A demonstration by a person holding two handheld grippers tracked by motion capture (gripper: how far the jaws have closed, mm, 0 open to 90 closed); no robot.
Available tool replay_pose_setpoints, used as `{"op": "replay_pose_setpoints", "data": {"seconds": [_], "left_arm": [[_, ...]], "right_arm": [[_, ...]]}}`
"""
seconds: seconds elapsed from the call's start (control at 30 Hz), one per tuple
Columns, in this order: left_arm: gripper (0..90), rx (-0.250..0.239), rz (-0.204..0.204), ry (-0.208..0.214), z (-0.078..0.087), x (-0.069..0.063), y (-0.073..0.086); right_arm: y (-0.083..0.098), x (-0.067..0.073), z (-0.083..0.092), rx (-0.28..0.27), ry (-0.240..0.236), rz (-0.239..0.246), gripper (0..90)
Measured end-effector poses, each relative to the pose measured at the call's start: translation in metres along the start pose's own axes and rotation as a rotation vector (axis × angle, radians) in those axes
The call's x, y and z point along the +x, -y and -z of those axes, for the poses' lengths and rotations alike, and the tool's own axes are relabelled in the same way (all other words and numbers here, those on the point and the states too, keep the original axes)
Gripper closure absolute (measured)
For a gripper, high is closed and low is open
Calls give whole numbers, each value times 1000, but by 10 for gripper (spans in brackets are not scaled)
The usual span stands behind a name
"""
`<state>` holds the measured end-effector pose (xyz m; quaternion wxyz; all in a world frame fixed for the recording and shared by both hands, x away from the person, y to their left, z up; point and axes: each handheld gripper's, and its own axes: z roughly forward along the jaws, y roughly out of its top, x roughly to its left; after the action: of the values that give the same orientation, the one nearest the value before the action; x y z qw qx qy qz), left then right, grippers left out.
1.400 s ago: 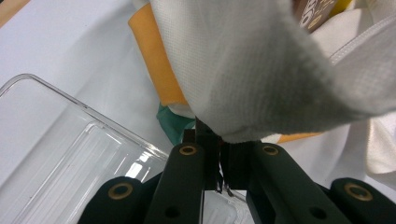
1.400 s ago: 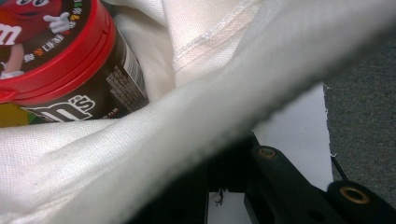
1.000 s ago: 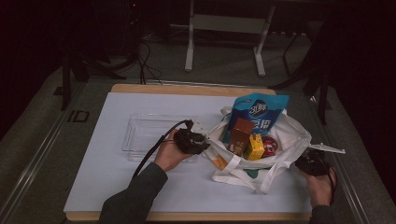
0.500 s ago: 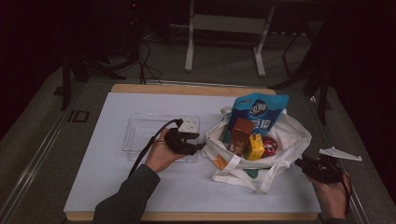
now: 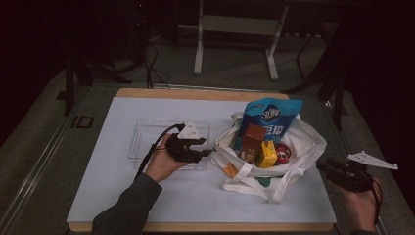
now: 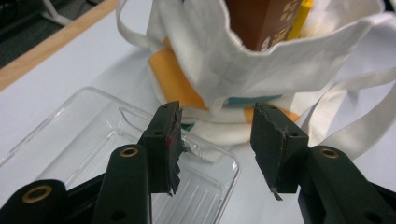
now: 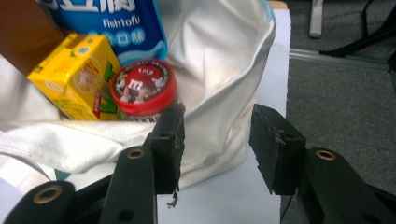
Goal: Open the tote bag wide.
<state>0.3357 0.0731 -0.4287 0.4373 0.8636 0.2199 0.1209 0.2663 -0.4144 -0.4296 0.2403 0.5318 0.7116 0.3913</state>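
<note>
A white tote bag (image 5: 303,142) sits at the right of the white table, holding a blue snack pouch (image 5: 271,117), a brown carton (image 5: 252,142), a yellow carton (image 5: 267,154) and a red-lidded jar (image 5: 282,152). My left gripper (image 5: 206,151) hovers over a clear tray (image 5: 147,137), just left of the bag. Its jaws have just been opening and are open, with nothing between them (image 6: 217,140); the bag's rim (image 6: 210,56) lies beyond. My right gripper (image 5: 324,165) is beside the bag's right side. Its jaws have also just been opening and are open and empty (image 7: 217,144), facing the jar (image 7: 142,88).
The bag's long handles (image 5: 279,188) trail over the table toward the front edge. A wooden table edge (image 5: 195,93) runs along the back. Dark floor, cables and a stand's legs (image 5: 235,49) lie beyond. My right hand is past the table's right edge.
Both grippers have drawn away from the bag. The left one slid left over the tray; the right one moved right, off the table's edge.
</note>
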Motion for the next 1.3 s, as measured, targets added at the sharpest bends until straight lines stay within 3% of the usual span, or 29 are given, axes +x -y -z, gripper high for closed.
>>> {"op": "replay_pose_setpoints", "data": {"seconds": [0.4,0.6,0.9,0.93,1.03,1.1,1.2,1.3], "left_arm": [[527,-61,-3,-2,12,0,-19],[555,-76,23,-4,6,2,-31],[612,-75,34,5,-9,-1,-47],[612,-44,21,-18,-16,-2,-51],[704,9,0,-47,-30,-4,-53],[760,35,-2,-48,-38,-4,-53],[833,88,-9,-76,-53,-3,-51],[843,120,7,-84,-64,0,-47]], "right_arm": [[-27,-6,-7,-20,38,11,545],[-36,-10,-16,-32,53,1,530],[-49,-9,-29,-19,51,35,528],[-50,-8,-30,-20,53,39,537],[-55,-9,-40,-16,78,44,710],[-56,-9,-42,-12,88,44,788],[-56,-11,-46,-8,98,33,822],[-57,-11,-49,3,101,24,828]]}}
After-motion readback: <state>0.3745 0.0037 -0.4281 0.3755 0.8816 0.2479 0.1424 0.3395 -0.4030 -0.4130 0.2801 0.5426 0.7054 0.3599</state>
